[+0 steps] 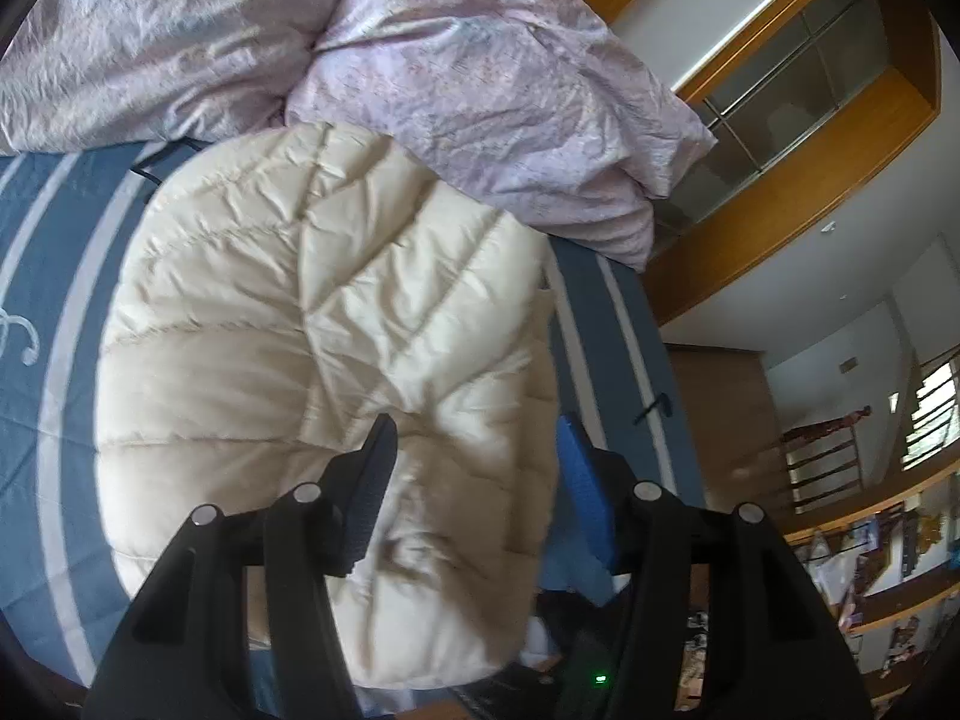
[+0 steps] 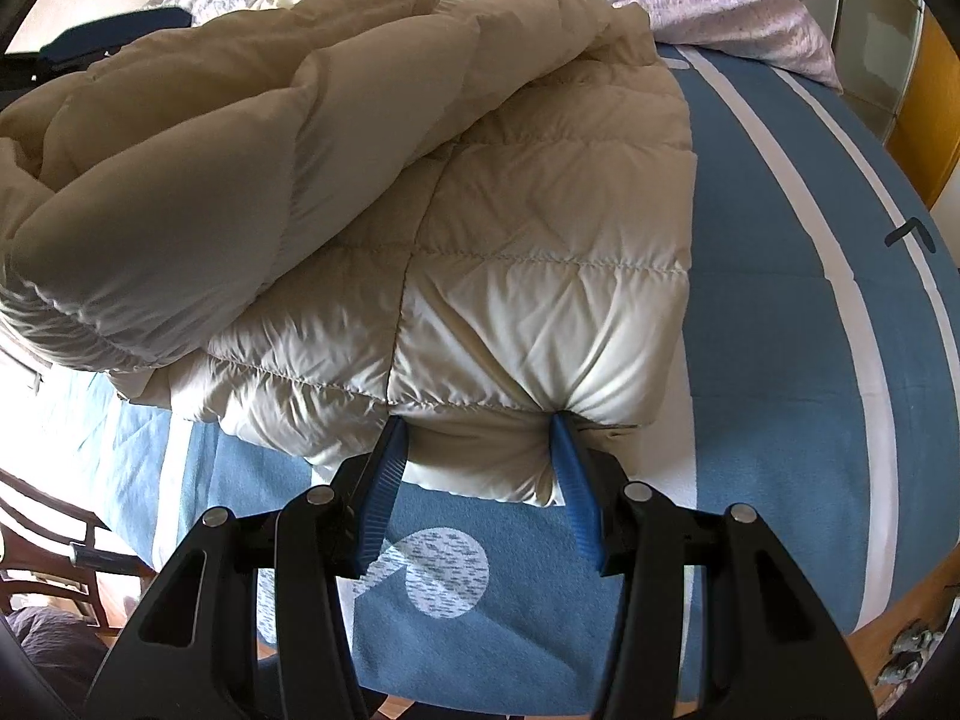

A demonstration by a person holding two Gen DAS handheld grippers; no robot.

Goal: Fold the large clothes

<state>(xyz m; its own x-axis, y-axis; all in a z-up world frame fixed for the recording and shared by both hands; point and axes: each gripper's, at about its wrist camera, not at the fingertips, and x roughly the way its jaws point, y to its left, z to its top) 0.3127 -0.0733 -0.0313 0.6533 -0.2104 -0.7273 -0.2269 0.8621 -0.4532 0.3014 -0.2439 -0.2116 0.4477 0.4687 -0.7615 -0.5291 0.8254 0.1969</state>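
Note:
A cream quilted puffer jacket (image 1: 324, 324) lies on the blue bed cover (image 1: 54, 276). In the left wrist view my left gripper (image 1: 475, 425) hovers over the jacket's near right part. Its jaws stand apart and no fabric is pinched between the fingers (image 1: 372, 480). In the right wrist view the jacket (image 2: 540, 276) lies flat, with a thick folded part (image 2: 180, 168) heaped over it on the left. My right gripper (image 2: 477, 419) is shut on the jacket's near hem. The fabric bulges between the blue pads (image 2: 573, 480) and puckers at the right one.
A crumpled pink duvet (image 1: 480, 60) is piled at the far side of the bed, touching the jacket's far edge. The bed cover (image 2: 780, 360) has white stripes. A wooden cabinet with glass doors (image 1: 798, 102) stands to the right. A dark wooden chair (image 2: 54, 546) is at the lower left.

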